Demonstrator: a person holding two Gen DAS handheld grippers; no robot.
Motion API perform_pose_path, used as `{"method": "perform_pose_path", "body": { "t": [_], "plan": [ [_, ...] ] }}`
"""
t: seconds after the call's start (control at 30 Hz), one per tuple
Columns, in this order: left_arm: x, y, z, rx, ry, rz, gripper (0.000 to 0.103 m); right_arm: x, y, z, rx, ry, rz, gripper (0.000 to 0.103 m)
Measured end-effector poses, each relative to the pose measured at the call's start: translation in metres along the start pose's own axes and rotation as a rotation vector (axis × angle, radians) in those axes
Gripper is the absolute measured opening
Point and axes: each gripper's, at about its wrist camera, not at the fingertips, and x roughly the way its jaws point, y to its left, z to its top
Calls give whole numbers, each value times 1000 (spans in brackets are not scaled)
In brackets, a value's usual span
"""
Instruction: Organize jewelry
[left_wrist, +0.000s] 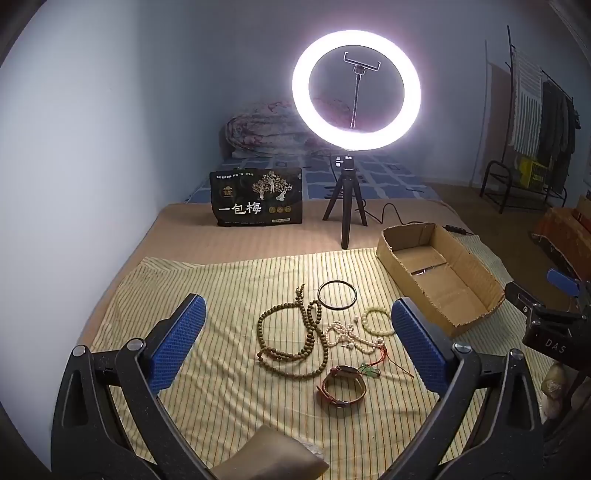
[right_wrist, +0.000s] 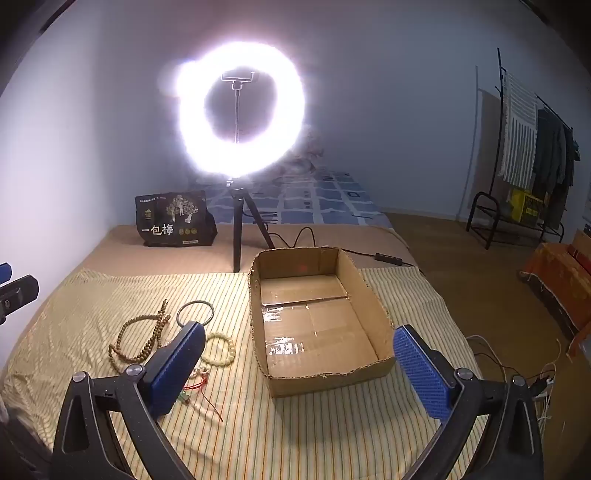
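Left tool (left_wrist: 295, 339) and right tool (right_wrist: 299, 373) both wide apart, empty.

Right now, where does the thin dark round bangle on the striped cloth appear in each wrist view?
Left wrist view: the thin dark round bangle lies near the picture's centre, beyond the bead strings.
Right wrist view: the bangle lies left of centre, its near edge hidden behind a blue finger pad.
Shared landmark: the open brown cardboard box lies to the bangle's right in both views.
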Motion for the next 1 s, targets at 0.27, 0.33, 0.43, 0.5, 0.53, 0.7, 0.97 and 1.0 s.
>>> {"method": "perform_pose_path", "body": {
  "t": [0.27, 0.33, 0.43, 0.5, 0.53, 0.7, 0.97, 1.0],
  "plan": [
    [5, 4, 8, 2, -6, 7, 102, 2, -2, 1, -15, 7, 14, 103],
    [3, 2, 6, 5, -11, 9, 102, 2, -2, 5, -17, 4, 14, 103],
    [4, 2, 6, 9, -14, 12, 102, 2, -1, 3, -10, 1, 11, 103],
    [3, 2, 5, 9, -14, 14, 102, 1, -3, 2, 0, 0, 8, 103],
    [3, 2, 8, 9, -12, 15, 102, 0, -3, 2, 1, 1, 8, 103],
    [5, 3, 8, 10, -12, 17, 102, 0, -3, 2, 2, 1, 6, 103],
    [5, 4, 2, 14, -15, 20, 102, 1, -1, 2, -1, 5, 7, 103],
    [5, 4, 2, 15, -14, 20, 102, 1, -1, 2, -1, 4, 8, 103]
  ]
}}
